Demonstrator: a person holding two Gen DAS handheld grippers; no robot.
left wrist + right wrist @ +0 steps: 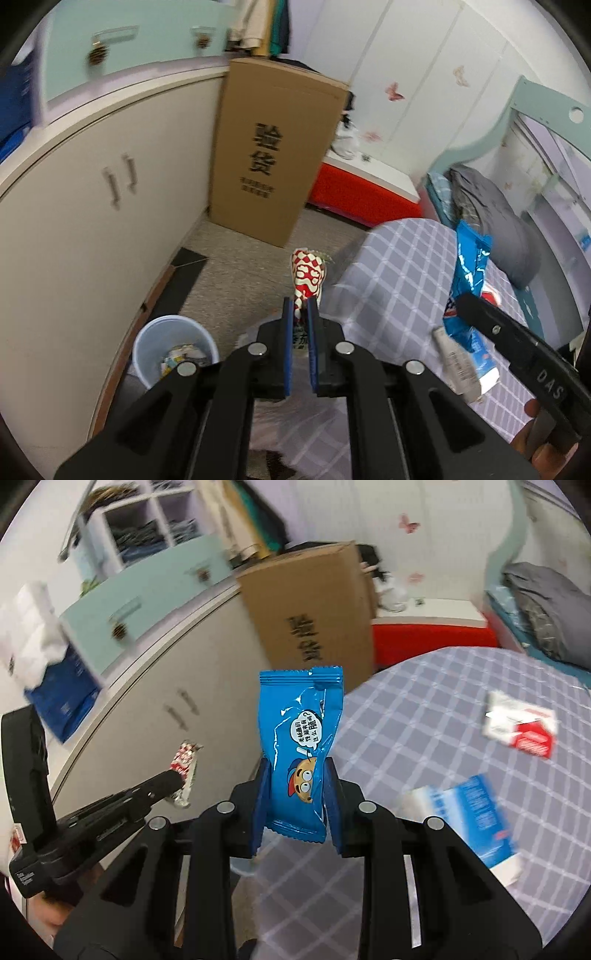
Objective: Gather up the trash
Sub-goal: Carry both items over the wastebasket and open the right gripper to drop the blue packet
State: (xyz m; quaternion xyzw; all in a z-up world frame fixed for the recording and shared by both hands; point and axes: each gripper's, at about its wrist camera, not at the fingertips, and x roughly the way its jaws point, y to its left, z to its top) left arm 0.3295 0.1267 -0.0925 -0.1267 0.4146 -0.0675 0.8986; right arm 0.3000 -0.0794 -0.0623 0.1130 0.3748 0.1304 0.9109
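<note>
I am gripping a red-and-white checked wrapper (306,278) in my left tongs (301,306), clamped narrow on its lower end, at the centre of the left wrist view. My right tongs (295,775) are pinching a blue snack packet (301,746) that is standing upright at the centre of the right wrist view. The pale blue bin (173,349) is sitting at the lower left of the left view, already holding scraps. Both packets are slick and held only by one end, so I judge either could be slipping free or missing the rim. A red-and-white box (521,725) and a blue-and-white box (476,819) are waiting on the checked bed (424,709) at right.
</note>
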